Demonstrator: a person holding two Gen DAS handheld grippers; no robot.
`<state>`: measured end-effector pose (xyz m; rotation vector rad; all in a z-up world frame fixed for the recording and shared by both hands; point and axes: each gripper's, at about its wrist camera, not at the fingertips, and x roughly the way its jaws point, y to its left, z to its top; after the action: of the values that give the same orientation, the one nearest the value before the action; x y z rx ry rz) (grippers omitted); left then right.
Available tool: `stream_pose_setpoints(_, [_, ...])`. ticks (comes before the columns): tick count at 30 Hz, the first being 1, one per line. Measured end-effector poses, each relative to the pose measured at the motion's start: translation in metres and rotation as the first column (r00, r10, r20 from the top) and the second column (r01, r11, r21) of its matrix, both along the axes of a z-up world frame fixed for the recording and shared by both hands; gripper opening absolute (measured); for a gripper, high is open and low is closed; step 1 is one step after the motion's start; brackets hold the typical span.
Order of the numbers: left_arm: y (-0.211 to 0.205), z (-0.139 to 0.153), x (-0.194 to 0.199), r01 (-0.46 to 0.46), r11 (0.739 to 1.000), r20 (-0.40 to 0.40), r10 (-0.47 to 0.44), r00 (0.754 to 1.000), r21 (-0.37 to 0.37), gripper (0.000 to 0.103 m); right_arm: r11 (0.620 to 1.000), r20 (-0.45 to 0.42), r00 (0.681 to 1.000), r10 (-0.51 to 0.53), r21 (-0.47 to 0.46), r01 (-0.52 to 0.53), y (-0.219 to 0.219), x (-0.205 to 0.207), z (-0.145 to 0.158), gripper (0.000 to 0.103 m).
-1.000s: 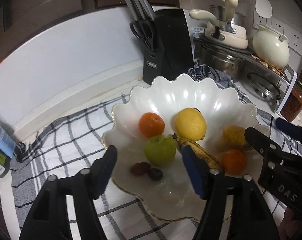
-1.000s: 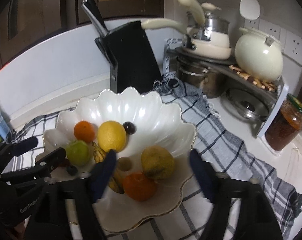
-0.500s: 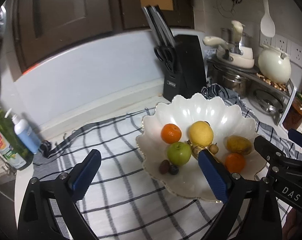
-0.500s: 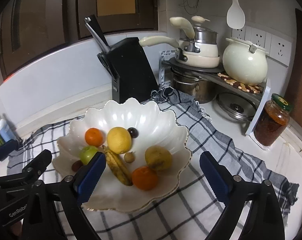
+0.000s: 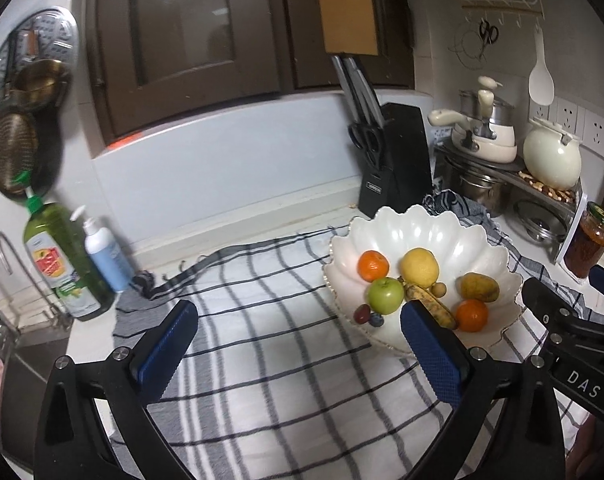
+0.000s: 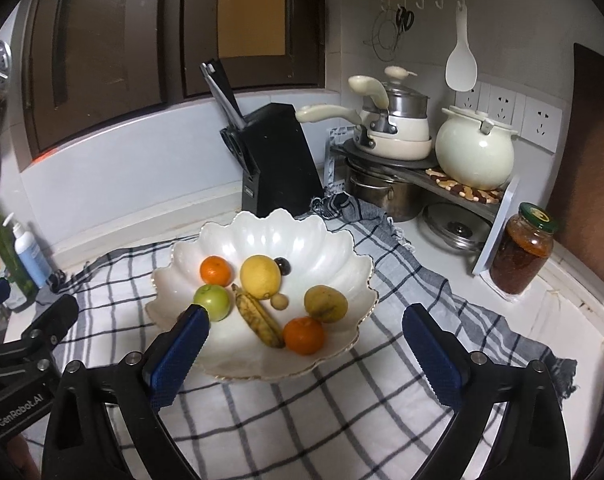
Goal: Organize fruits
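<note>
The left tongs hang spread and empty above the checked cloth, their jaws just widened. Toward the surface's right end, the scalloped white bowl gathers all the fruit: oranges, lemon, green apple, banana. The right tongs gape empty too, likely backing off a finished arrangement.

"DAS" on the right gripper; "GenRobot.AI" on the left gripper.

White scalloped bowl, yellow lemon, green apple, black-and-white checked cloth, black knife block.
</note>
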<state>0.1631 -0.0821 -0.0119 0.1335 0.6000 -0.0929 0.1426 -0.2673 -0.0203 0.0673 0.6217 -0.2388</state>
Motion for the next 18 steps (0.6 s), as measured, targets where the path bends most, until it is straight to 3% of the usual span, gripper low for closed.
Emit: stream_pose_setpoints(18, [0.047,0.008,-0.081,-0.043,0.998,0.023,0.044,0.999,-0.041,0.103,0.999,0.065,0.997,0.03,-0.035,-0.027,0.039,-0.077,0.025,0.098])
